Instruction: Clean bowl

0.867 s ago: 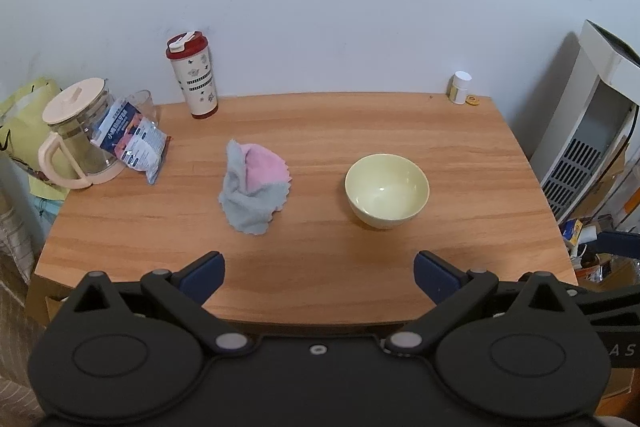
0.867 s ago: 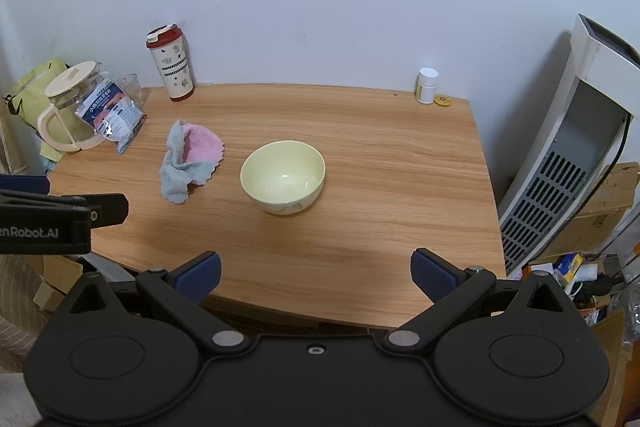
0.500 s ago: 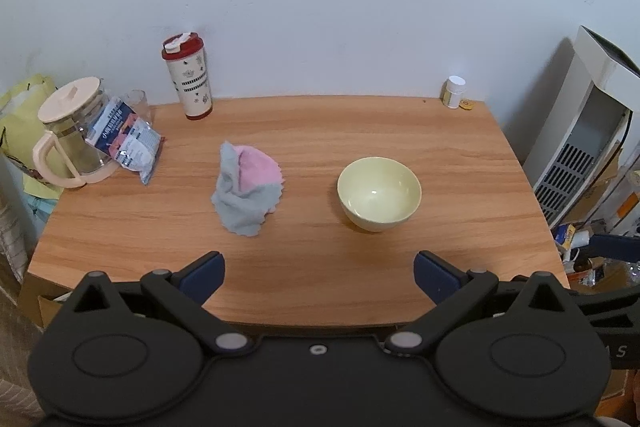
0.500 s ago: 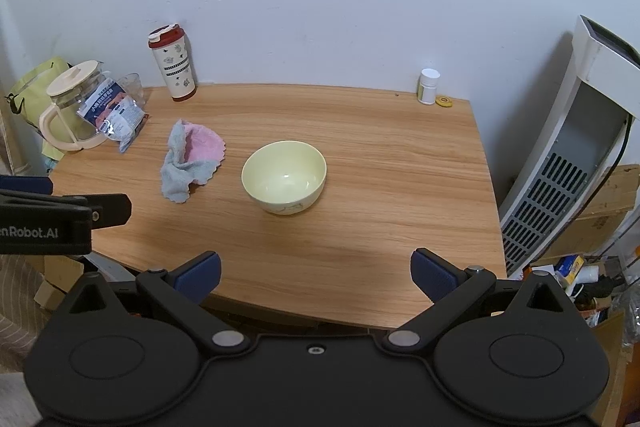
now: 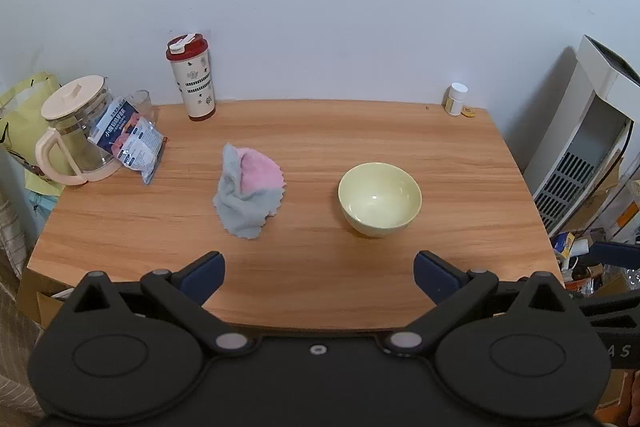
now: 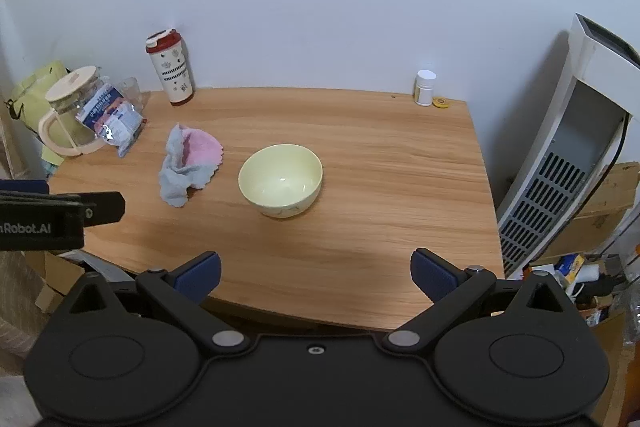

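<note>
Item: pale yellow bowl (image 5: 379,198), upright on the wooden table (image 5: 360,131), right of centre in the left wrist view; inside looks bare, glossy

Item: grey-and-pink cloth (image 5: 250,195), crumpled in a heap, left of the bowl, apart from it

Item: left gripper (image 5: 318,277), jaws spread wide, nothing between them, held back over the near table edge, well short of cloth and bowl

Item: right gripper (image 6: 316,275), likewise released and empty, bowl ahead of it

Surroundings: glass jug with cream lid (image 5: 74,131), printed packet (image 5: 130,143) leaning on it, red-capped tumbler (image 5: 192,83) at the wall, small white bottle (image 5: 456,99) at the far right corner

Risks, as judged:
- glazed bowl, smooth curved wall: a pinch on the rim may slip or tip it; unheld, wiping would likely push it across the table
- loose heaped cloth: the jaws may catch only one fold and leave most of it trailing
- a wide reach to the cloth could brush the packet or the jug
</note>
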Available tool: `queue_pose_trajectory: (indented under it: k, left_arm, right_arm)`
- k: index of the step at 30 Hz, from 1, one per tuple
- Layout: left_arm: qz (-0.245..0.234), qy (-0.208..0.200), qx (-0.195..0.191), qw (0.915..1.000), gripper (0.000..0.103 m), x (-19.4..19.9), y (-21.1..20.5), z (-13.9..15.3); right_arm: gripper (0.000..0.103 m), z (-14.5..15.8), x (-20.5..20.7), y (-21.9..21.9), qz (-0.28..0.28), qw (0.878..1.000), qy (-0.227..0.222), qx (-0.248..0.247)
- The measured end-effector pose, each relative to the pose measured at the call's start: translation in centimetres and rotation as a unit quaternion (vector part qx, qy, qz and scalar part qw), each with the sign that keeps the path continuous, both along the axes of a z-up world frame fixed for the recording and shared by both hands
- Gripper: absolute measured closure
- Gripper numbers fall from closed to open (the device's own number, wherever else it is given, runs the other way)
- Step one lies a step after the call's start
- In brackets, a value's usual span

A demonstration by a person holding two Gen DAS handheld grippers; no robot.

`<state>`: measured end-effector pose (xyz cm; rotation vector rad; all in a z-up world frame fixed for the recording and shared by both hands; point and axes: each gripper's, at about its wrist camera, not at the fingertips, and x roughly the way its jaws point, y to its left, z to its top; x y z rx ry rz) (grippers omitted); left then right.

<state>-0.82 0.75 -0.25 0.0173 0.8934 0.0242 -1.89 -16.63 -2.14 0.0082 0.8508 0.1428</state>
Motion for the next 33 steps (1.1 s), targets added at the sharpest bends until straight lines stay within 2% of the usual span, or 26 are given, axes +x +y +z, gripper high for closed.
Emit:
queue_pose_trajectory:
  k: [10, 16, 21, 33]
  left_arm:
    - [0.015, 0.000, 0.002, 0.9999, 0.000, -0.1, 0.5, -0.2]
    - [0.019, -0.002, -0.004, 0.9998, 0.000, -0.4, 1.4, -0.2]
    - [0.020, -0.001, -0.003, 0.9998, 0.000, -0.2, 1.8, -0.2]
    - [0.019, 0.014, -0.018, 0.9996, 0.000, 0.7, 2.4, -1.0]
  right_arm:
    - [0.000, 0.5, 0.1, 0.7, 0.016, 1.000, -0.020, 0.002]
    - [0.000, 0.4, 0.9, 0.4, 0.001, 1.000, -0.002, 0.027]
    - [0.000, 0.6, 0.8, 0.1, -0.010, 0.998, -0.010, 0.058]
    - [0.000, -0.3, 0.7, 0.8, -0.004, 0.999, -0.003, 0.040]
